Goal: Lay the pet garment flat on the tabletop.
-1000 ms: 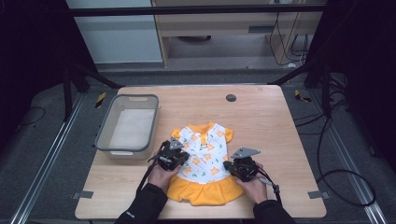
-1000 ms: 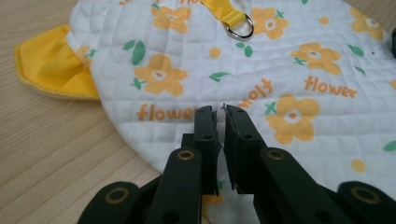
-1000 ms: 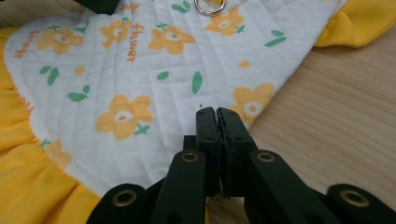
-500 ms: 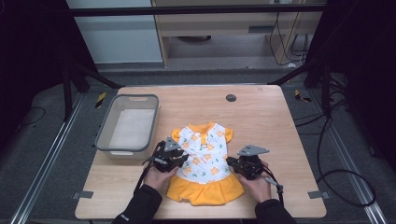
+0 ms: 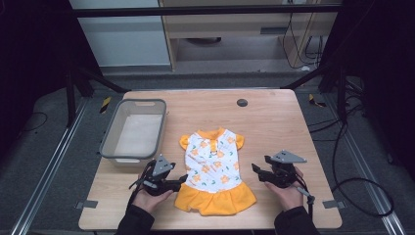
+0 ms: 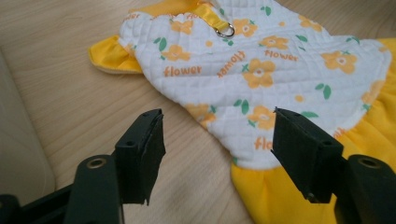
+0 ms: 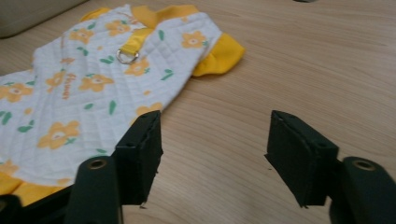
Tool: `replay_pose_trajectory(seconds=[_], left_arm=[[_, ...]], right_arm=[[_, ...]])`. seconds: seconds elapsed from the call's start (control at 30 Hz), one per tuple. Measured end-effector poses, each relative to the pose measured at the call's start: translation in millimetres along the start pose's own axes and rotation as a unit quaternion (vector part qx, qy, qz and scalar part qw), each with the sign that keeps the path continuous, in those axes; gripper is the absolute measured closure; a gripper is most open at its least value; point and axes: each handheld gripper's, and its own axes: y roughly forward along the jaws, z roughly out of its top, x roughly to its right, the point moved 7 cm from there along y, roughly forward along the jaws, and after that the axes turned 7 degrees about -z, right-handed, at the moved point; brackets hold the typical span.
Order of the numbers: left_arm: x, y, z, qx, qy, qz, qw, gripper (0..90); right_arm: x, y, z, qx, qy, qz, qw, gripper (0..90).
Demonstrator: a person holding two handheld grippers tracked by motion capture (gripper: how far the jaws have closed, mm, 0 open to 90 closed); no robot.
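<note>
Two grippers flank a small flower-print dress (image 5: 214,171) lying flat at table centre, collar toward twelve o'clock, yellow skirt toward six. At the dress's nine o'clock, the left gripper (image 5: 182,180) has just been opening its jaws; they stand apart above the waist seam, pressing nothing. At three o'clock, the right gripper (image 5: 255,170), jaws likewise just opened, holds nothing, bare wooden table (image 5: 274,122) between them. A grey plastic bin (image 5: 116,152) sits at ten o'clock; a dark round disc (image 5: 242,102) lies at one o'clock.
</note>
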Motion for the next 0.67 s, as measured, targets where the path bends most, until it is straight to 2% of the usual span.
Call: replay_pose_trajectory(seconds=[0.1,0.13,0.2,0.23,0.4,0.53,0.67], left_arm=[[-1.3,-7.8,-6.9,0.002,0.002,0.004,1.0000,30.8],[-3.4,-14.6,-12.3,0.003,-0.001,0.005,1.0000,27.9],[-5.3,-19.6,-16.3,0.004,-0.005,0.006,1.0000,25.9],[-8.8,-26.3,-22.8,0.002,-0.013,0.006,0.9999,24.3],[-22.7,-45.2,-40.8,-0.006,-0.028,0.023,0.9993,21.0],[-33.0,-56.2,-48.4,0.001,-0.049,0.036,0.9982,19.0],[-40.6,-61.0,-52.4,0.003,-0.056,0.047,0.9973,18.8]], right_arm=[[7.7,-2.2,-2.5,0.001,0.009,-0.009,0.9999,30.5],[16.0,-4.8,-5.0,0.000,0.021,-0.017,0.9996,26.4],[18.6,-5.5,-5.8,0.000,0.023,-0.020,0.9995,24.6],[25.9,-7.6,-10.1,-0.006,0.022,-0.029,0.9993,21.3],[39.8,-11.8,-18.3,-0.015,0.027,-0.046,0.9985,19.0],[46.6,-14.9,-20.3,-0.009,0.036,-0.051,0.9980,17.9],[51.7,-16.4,-21.9,-0.009,0.040,-0.058,0.9975,17.1]])
